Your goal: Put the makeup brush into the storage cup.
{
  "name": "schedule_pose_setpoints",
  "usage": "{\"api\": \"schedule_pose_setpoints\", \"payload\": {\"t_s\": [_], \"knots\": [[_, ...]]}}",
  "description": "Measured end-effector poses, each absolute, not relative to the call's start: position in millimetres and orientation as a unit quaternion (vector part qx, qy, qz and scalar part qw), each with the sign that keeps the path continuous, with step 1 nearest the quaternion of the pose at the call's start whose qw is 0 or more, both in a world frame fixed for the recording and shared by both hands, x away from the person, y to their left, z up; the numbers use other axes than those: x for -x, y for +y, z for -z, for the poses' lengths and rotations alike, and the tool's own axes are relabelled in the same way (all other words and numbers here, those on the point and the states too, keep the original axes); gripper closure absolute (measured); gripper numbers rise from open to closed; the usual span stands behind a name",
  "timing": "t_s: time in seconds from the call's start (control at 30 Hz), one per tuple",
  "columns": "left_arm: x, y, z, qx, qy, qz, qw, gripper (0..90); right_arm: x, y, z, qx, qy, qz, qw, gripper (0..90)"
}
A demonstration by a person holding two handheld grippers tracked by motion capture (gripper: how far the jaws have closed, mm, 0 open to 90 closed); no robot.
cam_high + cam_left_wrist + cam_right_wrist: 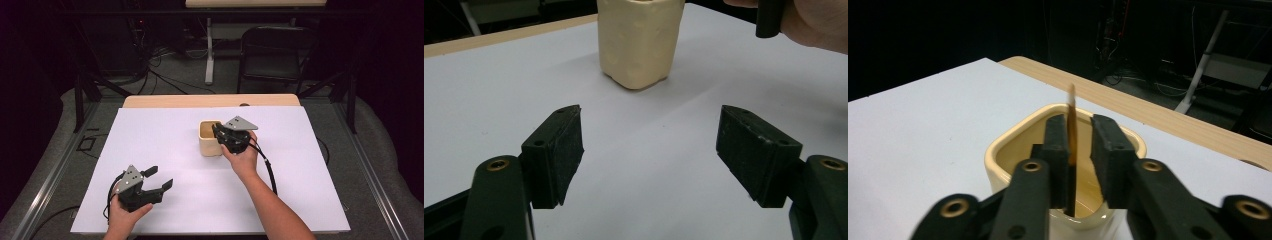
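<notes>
A cream square cup [210, 142] stands on the white sheet [160, 145] near the table's middle. My right gripper [216, 131] reaches over its rim from the right. In the right gripper view a thin brown flat stick [1071, 115] stands upright between the jaws of the right gripper [1079, 135], its lower end inside the cup [998, 150]. The stick lies against the left pad and a narrow gap shows at the right pad. My left gripper [159, 177] rests near the front left, open and holding nothing. Its view faces the cup [639, 40] past the left gripper [649, 145].
The wooden table edge [210, 101] runs along the far side of the sheet. Beyond it stand a black folding chair [275, 55] and a white table leg [209, 55], with cables on the floor. The right hand [814, 25] sits at the left gripper view's top right.
</notes>
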State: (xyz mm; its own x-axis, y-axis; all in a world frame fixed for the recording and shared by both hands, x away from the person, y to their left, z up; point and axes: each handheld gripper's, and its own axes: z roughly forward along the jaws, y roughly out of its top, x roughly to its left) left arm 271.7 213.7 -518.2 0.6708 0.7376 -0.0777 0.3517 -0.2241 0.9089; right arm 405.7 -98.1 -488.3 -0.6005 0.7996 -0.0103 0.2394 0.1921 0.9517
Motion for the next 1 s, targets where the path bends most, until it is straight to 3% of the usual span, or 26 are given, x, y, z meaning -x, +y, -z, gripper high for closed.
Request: {"api": "schedule_pose_setpoints", "payload": {"t_s": [0.2,1.0], "knots": [[-271.7,213.5,518.2,-0.759,0.359,-0.189,0.509,27.1,-405.5,-97.8,487.3,-0.360,0.720,-0.532,0.263,60.7],[-271.8,213.3,518.3,-0.760,0.358,-0.189,0.509,27.1,-404.7,-92.9,484.8,-0.353,0.722,-0.532,0.267,38.7]]}}
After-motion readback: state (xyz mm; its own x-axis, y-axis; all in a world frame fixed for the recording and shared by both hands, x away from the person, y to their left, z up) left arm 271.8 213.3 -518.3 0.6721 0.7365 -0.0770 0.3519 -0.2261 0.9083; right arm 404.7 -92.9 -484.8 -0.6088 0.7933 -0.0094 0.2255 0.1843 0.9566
